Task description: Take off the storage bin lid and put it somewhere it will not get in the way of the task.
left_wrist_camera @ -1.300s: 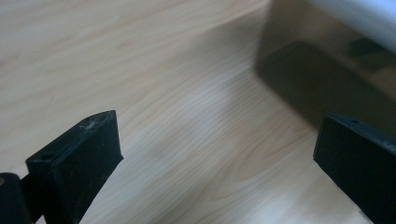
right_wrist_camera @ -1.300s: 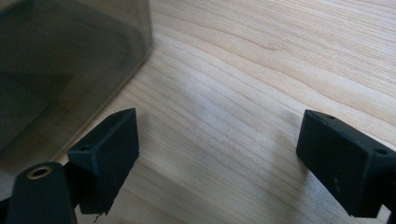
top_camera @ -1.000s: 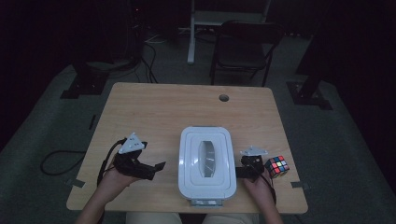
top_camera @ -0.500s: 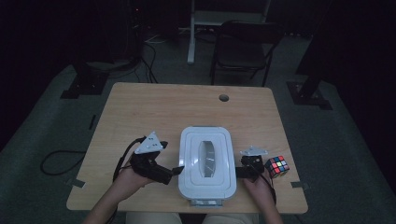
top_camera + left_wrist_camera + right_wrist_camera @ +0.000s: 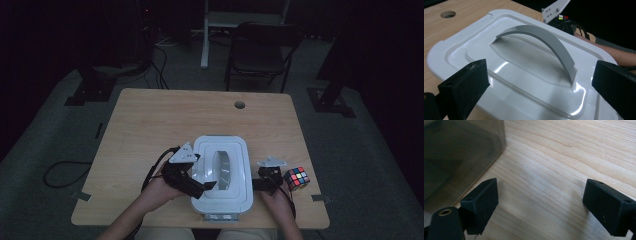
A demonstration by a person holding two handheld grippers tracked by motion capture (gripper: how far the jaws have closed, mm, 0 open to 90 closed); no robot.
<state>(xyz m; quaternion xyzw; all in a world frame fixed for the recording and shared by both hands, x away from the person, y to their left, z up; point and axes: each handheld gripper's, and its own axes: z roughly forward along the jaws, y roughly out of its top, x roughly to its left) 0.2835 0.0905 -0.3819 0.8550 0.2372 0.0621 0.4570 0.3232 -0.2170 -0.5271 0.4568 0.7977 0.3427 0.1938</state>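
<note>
Two grippers, both yours, at near table edge. Left gripper (image 5: 204,186): jaws spread wide, poised over near-left part of white lid (image 5: 524,67), nothing pinched; grey arched handle (image 5: 544,42) lies beyond the jaws. Right gripper (image 5: 256,184): jaws spread over bare wooden table (image 5: 564,165), just beside container's dark translucent wall (image 5: 456,155). Colour cube (image 5: 296,178) just right of your right hand. Farther: round hole (image 5: 239,105) in tabletop; chair (image 5: 262,47) beyond table.

Wooden table (image 5: 150,125): white lidded box (image 5: 222,172), colour cube (image 5: 297,178) beside.
</note>
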